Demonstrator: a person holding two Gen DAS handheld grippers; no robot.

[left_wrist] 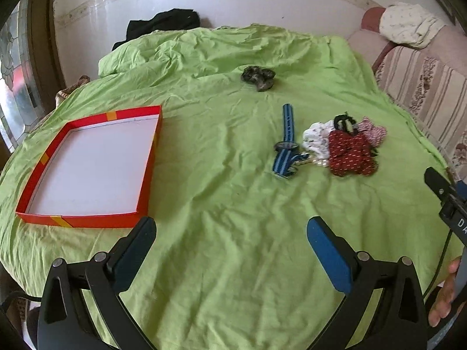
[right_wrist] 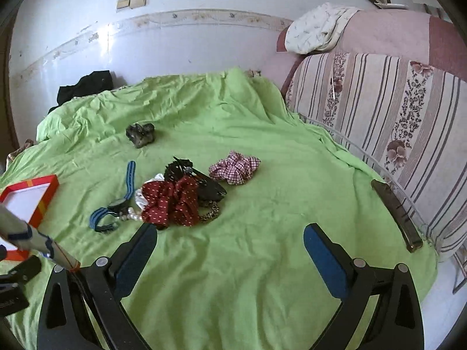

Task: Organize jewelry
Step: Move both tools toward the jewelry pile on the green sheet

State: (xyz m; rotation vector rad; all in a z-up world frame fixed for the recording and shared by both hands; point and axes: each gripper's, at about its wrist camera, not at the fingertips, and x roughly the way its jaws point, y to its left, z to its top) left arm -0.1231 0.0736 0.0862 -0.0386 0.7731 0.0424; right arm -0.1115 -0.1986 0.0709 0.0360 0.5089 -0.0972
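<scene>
A shallow red box (left_wrist: 140, 183) with a white inside lies empty on the green sheet at the left; its corner shows in the right wrist view (right_wrist: 43, 198). A blue striped watch (left_wrist: 287, 143) (right_wrist: 122, 201) lies beside a pile: a dark red scrunchie (left_wrist: 350, 153) (right_wrist: 172, 201), a white one (left_wrist: 316, 138), a pink plaid one (right_wrist: 236, 167), a black clip (right_wrist: 182, 167) and pearl beads (right_wrist: 131, 214). A dark scrunchie (left_wrist: 258, 77) (right_wrist: 140, 134) lies farther back. My left gripper (left_wrist: 230, 230) and right gripper (right_wrist: 230, 233) are open and empty, short of the pile.
The green sheet (left_wrist: 233, 204) covers the bed. A striped floral sofa (right_wrist: 379, 116) runs along the right edge, with a dark flat object (right_wrist: 397, 213) by it. Black cloth (left_wrist: 163, 26) lies at the back by the white wall.
</scene>
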